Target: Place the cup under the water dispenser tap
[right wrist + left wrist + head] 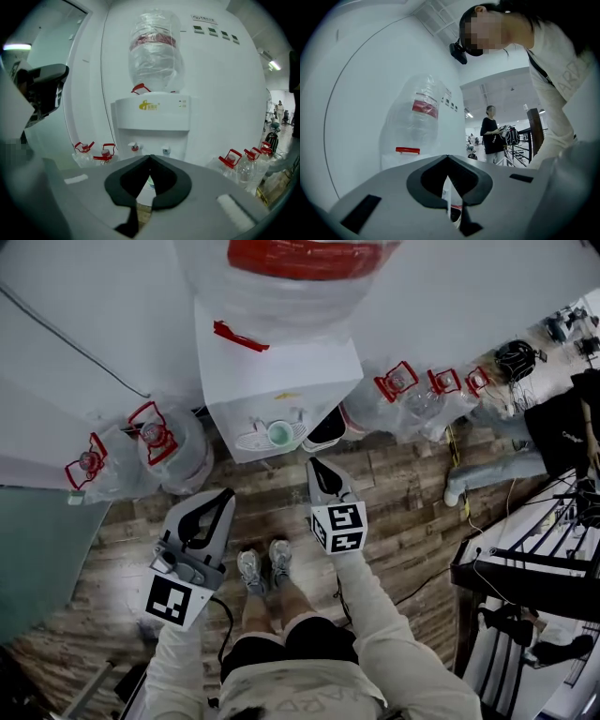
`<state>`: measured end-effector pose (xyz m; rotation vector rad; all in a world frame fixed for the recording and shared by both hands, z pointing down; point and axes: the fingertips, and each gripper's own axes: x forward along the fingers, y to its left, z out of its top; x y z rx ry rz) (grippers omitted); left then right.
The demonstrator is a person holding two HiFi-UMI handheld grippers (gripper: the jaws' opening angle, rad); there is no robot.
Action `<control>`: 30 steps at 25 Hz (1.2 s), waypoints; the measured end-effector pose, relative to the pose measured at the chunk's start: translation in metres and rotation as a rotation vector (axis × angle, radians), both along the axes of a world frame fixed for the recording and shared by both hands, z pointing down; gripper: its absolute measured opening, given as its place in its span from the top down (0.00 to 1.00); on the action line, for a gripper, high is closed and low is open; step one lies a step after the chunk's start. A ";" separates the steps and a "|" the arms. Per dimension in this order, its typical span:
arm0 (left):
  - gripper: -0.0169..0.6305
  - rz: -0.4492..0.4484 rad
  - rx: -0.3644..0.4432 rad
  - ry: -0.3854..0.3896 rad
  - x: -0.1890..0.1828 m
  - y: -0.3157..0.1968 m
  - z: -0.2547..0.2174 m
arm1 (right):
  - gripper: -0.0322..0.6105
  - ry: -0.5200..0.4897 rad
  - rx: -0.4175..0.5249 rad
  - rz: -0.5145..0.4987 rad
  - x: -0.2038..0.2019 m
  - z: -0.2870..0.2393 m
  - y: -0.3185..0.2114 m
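Mostly, cup (149,183) hid by closed R gripper (150,158).

The dispenser (277,371) stands against the wall (94,296), with a bottle (300,277) on top. The cup (279,434) sits on its tray (246,441). Spare bottles stand on the floor (403,512) either side: two left (169,442), more right (403,390). The left gripper (228,491) and right gripper (312,463) are in front of the dispenser.
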<state>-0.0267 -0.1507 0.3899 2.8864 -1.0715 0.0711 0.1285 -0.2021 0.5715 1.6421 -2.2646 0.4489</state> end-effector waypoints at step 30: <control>0.97 0.013 0.077 -0.002 -0.002 0.047 -0.103 | 0.94 0.067 0.214 -0.027 -0.006 -0.199 0.105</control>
